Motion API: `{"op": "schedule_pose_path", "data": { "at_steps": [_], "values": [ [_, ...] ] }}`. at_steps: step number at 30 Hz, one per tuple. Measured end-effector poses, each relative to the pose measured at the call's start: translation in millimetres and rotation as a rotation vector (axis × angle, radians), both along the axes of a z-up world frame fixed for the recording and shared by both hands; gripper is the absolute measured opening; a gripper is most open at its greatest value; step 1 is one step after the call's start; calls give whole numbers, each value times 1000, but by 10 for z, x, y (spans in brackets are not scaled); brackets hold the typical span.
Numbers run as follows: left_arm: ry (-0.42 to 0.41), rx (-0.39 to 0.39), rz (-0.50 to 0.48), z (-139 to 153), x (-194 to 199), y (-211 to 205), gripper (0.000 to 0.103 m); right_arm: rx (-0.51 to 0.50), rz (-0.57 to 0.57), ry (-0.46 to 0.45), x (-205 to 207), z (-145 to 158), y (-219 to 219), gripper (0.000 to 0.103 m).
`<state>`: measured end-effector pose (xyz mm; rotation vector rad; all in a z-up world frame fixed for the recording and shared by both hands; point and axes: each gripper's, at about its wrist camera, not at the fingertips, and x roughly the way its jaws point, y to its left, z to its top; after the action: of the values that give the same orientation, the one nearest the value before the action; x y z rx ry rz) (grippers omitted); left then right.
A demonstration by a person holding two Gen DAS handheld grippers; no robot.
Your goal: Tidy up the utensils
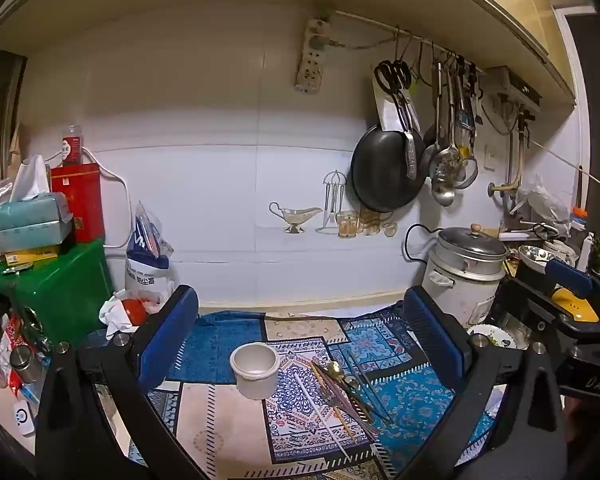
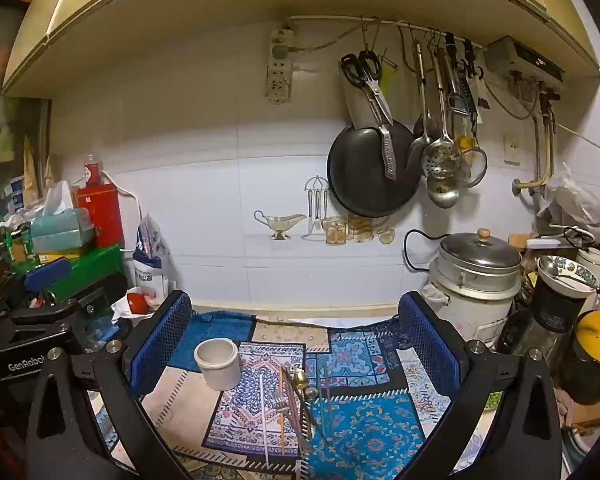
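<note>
A white ceramic cup (image 1: pixel 255 368) stands upright and empty on the patterned cloth (image 1: pixel 220 432); it also shows in the right wrist view (image 2: pixel 218 362). A loose pile of utensils (image 1: pixel 342 396) lies just right of it: chopsticks, a fork and gold spoons, also in the right wrist view (image 2: pixel 296 404). My left gripper (image 1: pixel 300 332) is open and empty, above and behind the cup and the pile. My right gripper (image 2: pixel 296 334) is open and empty, likewise held above them. The right gripper's body shows at the right edge of the left wrist view (image 1: pixel 560 312).
A rice cooker (image 2: pixel 474 280) stands at the back right. A black pan (image 2: pixel 374 170), scissors and ladles hang on the wall. A green box (image 1: pixel 48 284) with tissues and a red tin stands at the left, a flour bag (image 1: pixel 148 264) beside it.
</note>
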<state>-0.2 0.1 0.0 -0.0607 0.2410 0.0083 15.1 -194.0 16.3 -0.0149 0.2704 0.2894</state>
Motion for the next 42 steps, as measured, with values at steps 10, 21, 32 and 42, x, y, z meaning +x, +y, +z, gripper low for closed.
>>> {"op": "schedule_pose_path", "data": {
  "at_steps": [10,21,32,42],
  "values": [
    [3,-6,6,66,-34,17,103,-3,1,6,-19,0,1,103],
    [1,-19,9,26,-16,38,103,-5,2,15,18,-35,38,103],
    [6,-15,8,6,22,20,103,-6,3,23,27,-51,31,103],
    [11,-14,8,-30,66,31,103,-8,1,38,72,-74,58,103]
  ]
}}
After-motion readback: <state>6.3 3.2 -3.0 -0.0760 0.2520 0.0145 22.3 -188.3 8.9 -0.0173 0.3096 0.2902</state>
